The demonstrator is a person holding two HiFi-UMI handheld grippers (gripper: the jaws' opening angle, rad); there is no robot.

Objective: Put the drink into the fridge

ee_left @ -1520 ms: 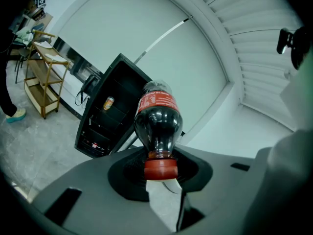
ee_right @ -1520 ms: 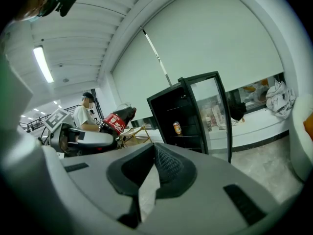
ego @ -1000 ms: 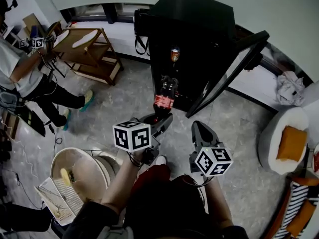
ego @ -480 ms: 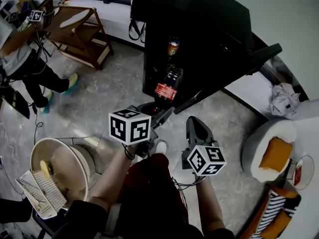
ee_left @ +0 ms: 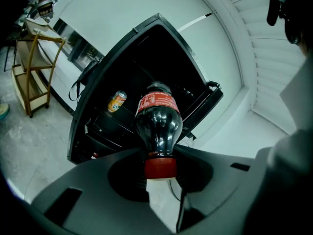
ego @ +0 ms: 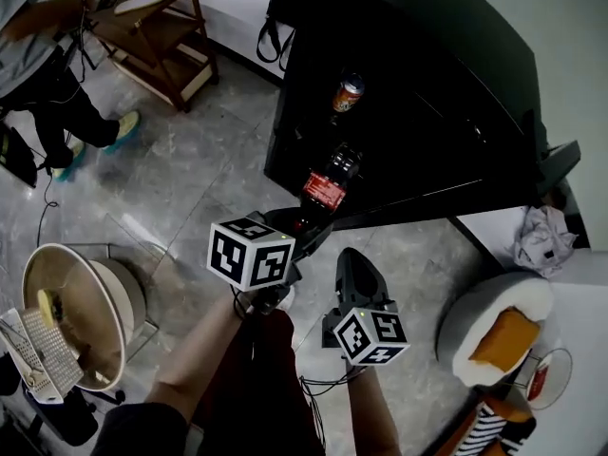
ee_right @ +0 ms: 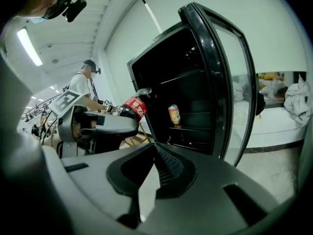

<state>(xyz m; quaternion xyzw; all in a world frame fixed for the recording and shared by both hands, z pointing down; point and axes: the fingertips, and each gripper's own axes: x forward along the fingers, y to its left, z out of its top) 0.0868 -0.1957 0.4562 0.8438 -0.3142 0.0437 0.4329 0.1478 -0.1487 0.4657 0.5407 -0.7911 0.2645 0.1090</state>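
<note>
A dark cola bottle [ego: 326, 182] with a red label and red cap is held by its neck, my left gripper [ego: 300, 222] shut on it. It tilts toward the open black fridge [ego: 427, 112], its base at the fridge's front edge. In the left gripper view the bottle [ee_left: 158, 121] stands in front of the fridge [ee_left: 112, 77]. An orange can [ego: 348, 93] sits on a shelf inside. My right gripper [ego: 348, 266] hangs just right of the left one, shut and empty. The right gripper view shows the bottle [ee_right: 131, 106], the can [ee_right: 173, 114] and the glass door [ee_right: 230, 77].
The fridge door [ego: 556, 164] swings open to the right. A wooden cart [ego: 152, 31] and a person [ego: 47, 84] stand at the upper left. A round tub [ego: 71, 312] with a grater lies at lower left. A round white table [ego: 489, 326] sits at lower right.
Both grippers and the head camera have moved closer to the fridge. The bottle has been carried forward, from the floor in front to the fridge's open front.
</note>
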